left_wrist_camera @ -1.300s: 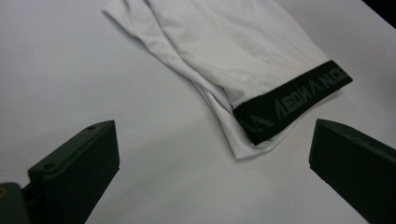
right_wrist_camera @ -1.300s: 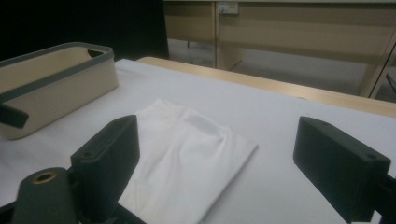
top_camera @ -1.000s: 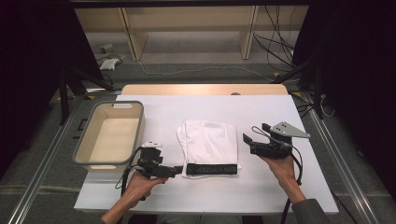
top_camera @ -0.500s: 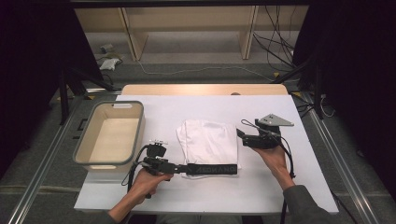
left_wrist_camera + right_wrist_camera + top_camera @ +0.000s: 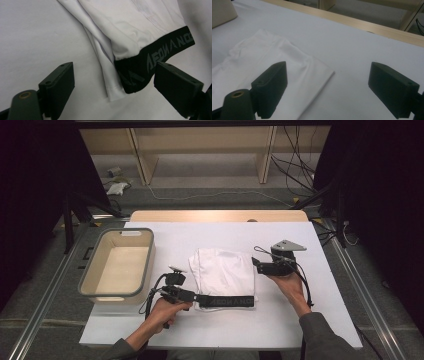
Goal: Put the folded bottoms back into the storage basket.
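A folded white garment with a black lettered waistband lies in the middle of the white table. My left gripper is at the waistband's left end. In the left gripper view the waistband's end and a white fabric corner lie between the jaws of the left gripper. Those jaws have just been closing, and the pads stand apart from the cloth. My right gripper is at the garment's right edge. In the right gripper view the right gripper is open over the garment's corner.
A beige tub with a grey rim stands at the table's left. A wooden strip runs along the far edge. Bare white table lies to the right of the garment. Cables and shelving sit on the floor beyond.
My left gripper has slid right up to the waistband's end. My right gripper has moved left and away from me, to the garment's right edge.
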A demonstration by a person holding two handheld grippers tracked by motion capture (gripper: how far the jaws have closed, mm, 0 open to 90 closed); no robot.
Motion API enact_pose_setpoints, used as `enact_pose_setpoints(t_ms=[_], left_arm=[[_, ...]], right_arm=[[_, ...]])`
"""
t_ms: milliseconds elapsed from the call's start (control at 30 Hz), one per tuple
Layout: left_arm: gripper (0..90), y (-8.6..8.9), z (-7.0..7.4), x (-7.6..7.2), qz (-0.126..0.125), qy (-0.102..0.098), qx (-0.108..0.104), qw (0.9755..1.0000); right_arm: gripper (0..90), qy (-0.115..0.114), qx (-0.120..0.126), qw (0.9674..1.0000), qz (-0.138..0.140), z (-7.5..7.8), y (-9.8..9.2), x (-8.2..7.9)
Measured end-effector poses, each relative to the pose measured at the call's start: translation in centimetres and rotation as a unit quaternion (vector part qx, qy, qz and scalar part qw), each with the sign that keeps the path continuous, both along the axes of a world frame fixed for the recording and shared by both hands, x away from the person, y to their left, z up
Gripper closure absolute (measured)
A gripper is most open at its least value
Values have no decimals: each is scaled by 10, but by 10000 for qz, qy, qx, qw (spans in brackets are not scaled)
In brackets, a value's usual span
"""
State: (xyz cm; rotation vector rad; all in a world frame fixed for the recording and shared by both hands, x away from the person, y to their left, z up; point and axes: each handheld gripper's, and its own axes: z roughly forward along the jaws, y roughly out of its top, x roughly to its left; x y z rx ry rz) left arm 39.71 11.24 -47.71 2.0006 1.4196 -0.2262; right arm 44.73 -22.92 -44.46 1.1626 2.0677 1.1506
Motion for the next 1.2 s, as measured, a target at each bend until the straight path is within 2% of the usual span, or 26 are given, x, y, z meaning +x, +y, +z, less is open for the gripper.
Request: enact_pose_setpoints(t_ms=[67,200,267,367,533,700,767,833,933,1200], left_arm=[[195,-3,1,0,7,22,-77,10000],[232,-9,0,1,-28,-48,36,10000],[334,-11,-2,2,-80,-29,-31,10000],[367,-15,-1,3,-116,-104,66,9999],[461,-19,-2,6,-15,-155,141,9998],[620,-24,-4,11,68,-223,83,9997],[673,-29,-4,12,54,-300,147,9994],[705,-31,-4,12,6,-359,207,9991],[751,-30,-5,14,66,-308,101,9995],[794,-31,-4,13,-41,-410,-2,9992]], right_arm=[[168,36,-71,10000,9,-2,1,1],[168,83,-65,9999,9,-5,1,3],[169,86,-57,9999,-1,-5,1,4],[171,79,-56,10000,14,-5,1,5],[171,81,-75,9999,27,-6,3,6],[171,132,-121,9998,2,-7,5,11],[171,189,-135,9997,-26,-8,5,15],[171,245,-79,9997,-58,-10,5,19],[171,359,-26,9993,-128,-13,4,27],[182,671,99,9976,-110,-18,7,45]])
